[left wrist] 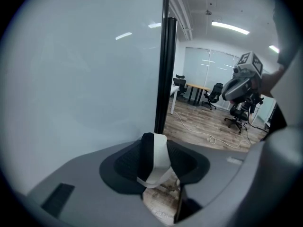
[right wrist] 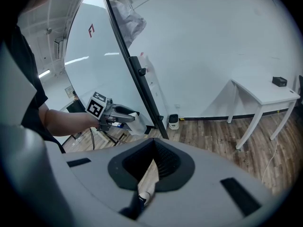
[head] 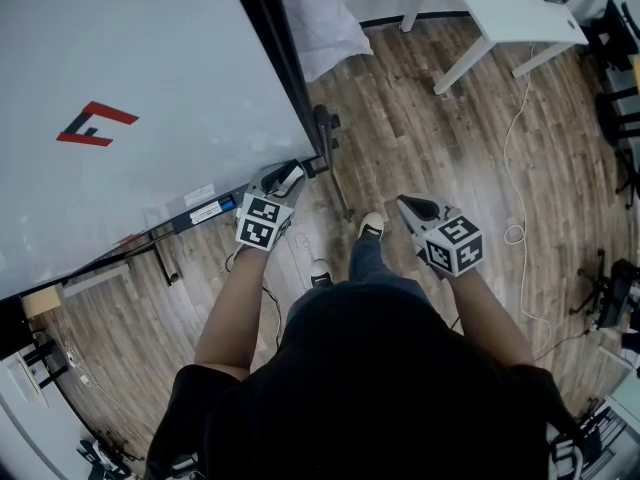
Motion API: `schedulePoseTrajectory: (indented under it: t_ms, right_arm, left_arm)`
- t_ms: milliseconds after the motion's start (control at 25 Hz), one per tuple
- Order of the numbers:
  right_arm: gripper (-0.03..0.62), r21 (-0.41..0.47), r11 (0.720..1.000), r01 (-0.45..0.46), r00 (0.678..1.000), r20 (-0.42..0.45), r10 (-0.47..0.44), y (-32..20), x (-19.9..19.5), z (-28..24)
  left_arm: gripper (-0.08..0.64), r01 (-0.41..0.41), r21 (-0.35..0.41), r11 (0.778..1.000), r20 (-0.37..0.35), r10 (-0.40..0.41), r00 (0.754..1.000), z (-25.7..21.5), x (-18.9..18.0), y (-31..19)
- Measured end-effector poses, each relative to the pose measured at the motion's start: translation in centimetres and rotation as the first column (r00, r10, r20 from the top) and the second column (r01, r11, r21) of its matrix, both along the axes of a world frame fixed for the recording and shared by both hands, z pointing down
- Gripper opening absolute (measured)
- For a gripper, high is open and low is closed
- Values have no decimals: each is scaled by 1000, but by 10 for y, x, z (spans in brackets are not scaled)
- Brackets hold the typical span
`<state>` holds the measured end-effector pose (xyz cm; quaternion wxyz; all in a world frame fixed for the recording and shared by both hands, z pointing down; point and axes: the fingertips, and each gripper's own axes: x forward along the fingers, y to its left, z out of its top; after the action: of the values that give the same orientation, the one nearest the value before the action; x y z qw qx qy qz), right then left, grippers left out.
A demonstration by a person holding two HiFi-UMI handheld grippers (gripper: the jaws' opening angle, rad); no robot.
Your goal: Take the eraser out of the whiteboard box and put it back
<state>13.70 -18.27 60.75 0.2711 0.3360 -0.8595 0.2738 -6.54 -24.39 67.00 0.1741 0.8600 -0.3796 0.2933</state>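
The left gripper is clamping its jaws on the black-and-white eraser, which is standing upright between them, and is holding it in the air just beside the lower right corner of the whiteboard, close to the board's black edge frame. The right gripper is carrying nothing, its jaws meeting at the tips, and is hanging over the wooden floor well apart from the board, to the right of the person's legs.
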Motion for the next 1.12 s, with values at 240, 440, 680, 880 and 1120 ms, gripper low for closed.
schedulePoseTrajectory:
  t_ms: [240, 440, 680, 880, 1120]
  right_arm:
    - [-8, 3, 1000, 2, 1000, -1, -2, 1, -3, -1]
    - [-8, 6, 1000, -1, 1000, -5, 2, 2, -3, -3]
    - [-8, 12, 1000, -2, 1000, -3, 2, 6, -6, -6]
    - [-8, 17, 1000, 14, 1000, -2, -14, 10, -13, -9]
    - [-8, 30, 999, 30, 1000, -4, -30, 13, -20, -15]
  left_arm:
    - [167, -5, -5, 1000, -5, 4, 1000, 0, 1, -1]
    - [160, -6, -16, 1000, 3, 6, 1000, 1, 1, -2]
    - [156, 5, -24, 1000, 12, -5, 1000, -1, 0, -2]
    - [156, 5, -34, 999, 8, -5, 1000, -4, -2, 0]
    - [155, 4, -24, 1000, -6, -4, 1000, -15, -2, -1]
